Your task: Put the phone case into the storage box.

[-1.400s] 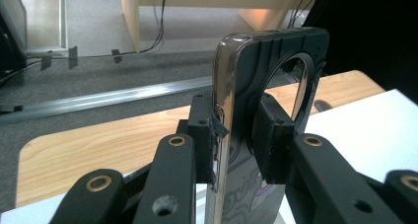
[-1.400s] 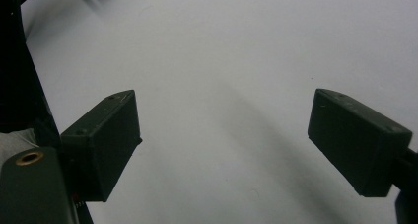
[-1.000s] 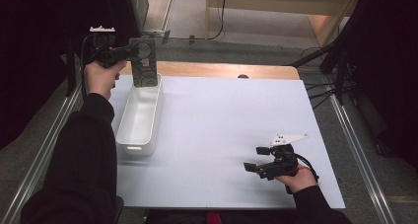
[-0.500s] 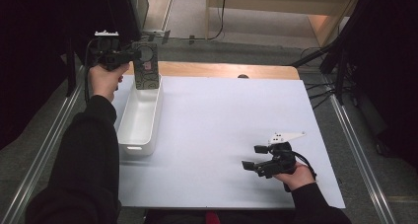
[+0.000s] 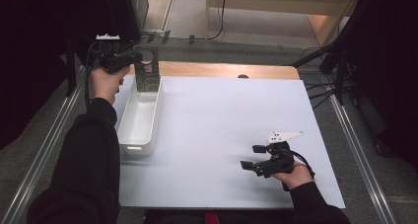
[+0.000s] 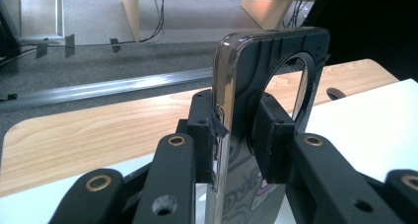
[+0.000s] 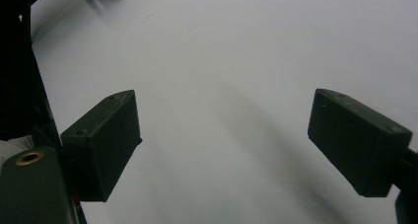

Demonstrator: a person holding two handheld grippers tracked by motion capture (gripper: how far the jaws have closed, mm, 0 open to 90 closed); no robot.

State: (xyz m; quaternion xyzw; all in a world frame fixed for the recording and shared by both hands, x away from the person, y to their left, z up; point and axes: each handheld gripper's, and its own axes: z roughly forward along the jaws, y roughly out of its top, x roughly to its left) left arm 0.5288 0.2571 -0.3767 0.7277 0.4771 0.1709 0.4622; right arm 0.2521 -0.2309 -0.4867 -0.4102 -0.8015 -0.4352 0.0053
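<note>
A flat black plastic phone case with a round cutout (image 5: pixel 147 76) is pinched upright in the left claw (image 6: pixel 240 135) above the long white plastic bin (image 5: pixel 140 116), where a loosened grip could drop it outside, while the right claw (image 7: pixel 224 145) is held wide open and empty over the white table (image 5: pixel 236 120).

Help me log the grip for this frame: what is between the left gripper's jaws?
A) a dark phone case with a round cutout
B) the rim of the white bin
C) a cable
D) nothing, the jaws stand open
A: in the left gripper view the left gripper pads press both faces of the dark phone case, held upright over the far end of the white bin.
</note>
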